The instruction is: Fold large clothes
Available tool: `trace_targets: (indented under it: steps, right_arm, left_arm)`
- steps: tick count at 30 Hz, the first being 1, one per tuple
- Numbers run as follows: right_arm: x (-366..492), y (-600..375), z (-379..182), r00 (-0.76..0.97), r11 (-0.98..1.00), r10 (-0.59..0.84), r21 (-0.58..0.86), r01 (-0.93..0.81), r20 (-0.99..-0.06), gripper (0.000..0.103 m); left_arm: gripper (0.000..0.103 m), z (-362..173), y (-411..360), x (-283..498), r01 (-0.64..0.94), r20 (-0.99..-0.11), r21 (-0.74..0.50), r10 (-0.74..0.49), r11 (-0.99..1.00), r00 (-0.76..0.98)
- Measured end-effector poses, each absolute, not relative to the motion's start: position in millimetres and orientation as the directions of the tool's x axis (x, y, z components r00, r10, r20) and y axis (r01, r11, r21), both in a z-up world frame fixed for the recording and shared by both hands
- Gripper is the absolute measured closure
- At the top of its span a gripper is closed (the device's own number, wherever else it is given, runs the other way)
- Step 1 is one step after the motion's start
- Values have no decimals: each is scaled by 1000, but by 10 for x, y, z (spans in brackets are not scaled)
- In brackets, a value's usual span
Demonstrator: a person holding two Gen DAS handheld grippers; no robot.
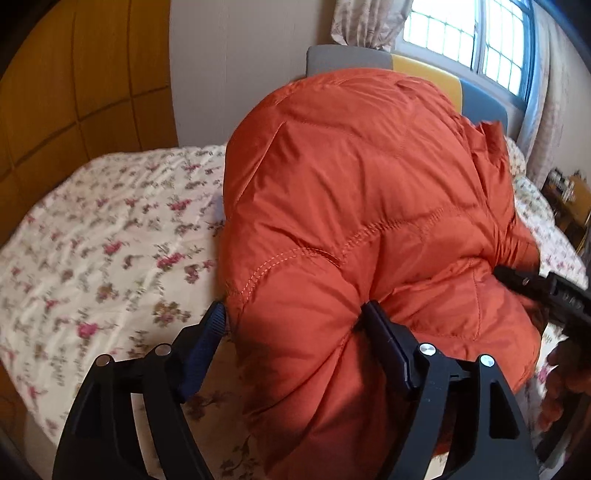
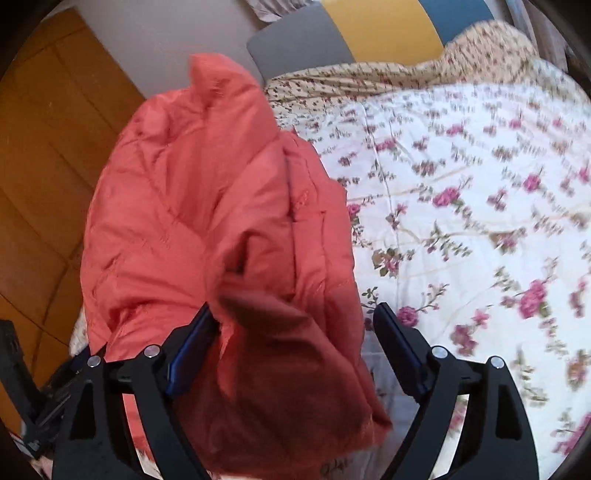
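Note:
An orange puffy jacket point(image 1: 351, 184) lies bunched in a tall heap on the floral bedspread point(image 1: 110, 240). My left gripper point(image 1: 295, 317) stands wide open around the heap's near bulge; the padded fabric fills the gap and brushes both fingers. In the right wrist view the jacket point(image 2: 192, 206) hangs folded over itself, with a darker flap between the fingers. My right gripper point(image 2: 297, 317) is open: its left finger point(image 2: 199, 332) touches the cloth, and its right finger point(image 2: 391, 332) stands clear with bedspread point(image 2: 461, 184) showing in the gap.
A grey, yellow and blue headboard point(image 1: 424, 70) stands behind the bed under a window point(image 1: 472, 33) with curtains. A wooden wardrobe point(image 1: 74, 74) lines the left. A cluttered side table point(image 1: 569, 199) sits far right. A hand point(image 1: 565, 373) shows at the right edge.

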State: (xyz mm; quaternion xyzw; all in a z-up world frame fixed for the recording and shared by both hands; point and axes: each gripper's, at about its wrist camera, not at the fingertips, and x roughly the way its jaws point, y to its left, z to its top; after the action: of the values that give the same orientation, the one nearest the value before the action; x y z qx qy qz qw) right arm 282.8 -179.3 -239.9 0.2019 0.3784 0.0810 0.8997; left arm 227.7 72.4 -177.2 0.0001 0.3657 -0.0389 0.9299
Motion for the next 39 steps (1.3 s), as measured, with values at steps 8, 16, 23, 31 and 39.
trace_targets:
  steps: [8, 16, 23, 31, 39]
  right_arm:
    - [2308, -1649, -2116, 747, 942, 248, 334, -36, -617, 2]
    - [1670, -1467, -1873, 779, 973, 195, 218, -77, -596, 2]
    - [1201, -1343, -1766, 806, 991, 128, 114, -76, -577, 2]
    - [902, -1312, -1755, 814, 994, 106, 65, -84, -571, 2]
    - [762, -1389, -1747, 825, 993, 111, 94, -71, -555, 2]
  left_arm:
    - [3, -1668, 806, 1917, -52, -681, -48, 6, 997, 732]
    - [3, -1542, 573, 1400, -60, -663, 63, 86, 996, 743]
    - [3, -1398, 503, 939, -31, -639, -4, 21, 1000, 769]
    - [3, -1288, 483, 589, -45, -602, 7, 40, 999, 797]
    - [3, -1240, 487, 458, -49, -586, 6, 44, 999, 809]
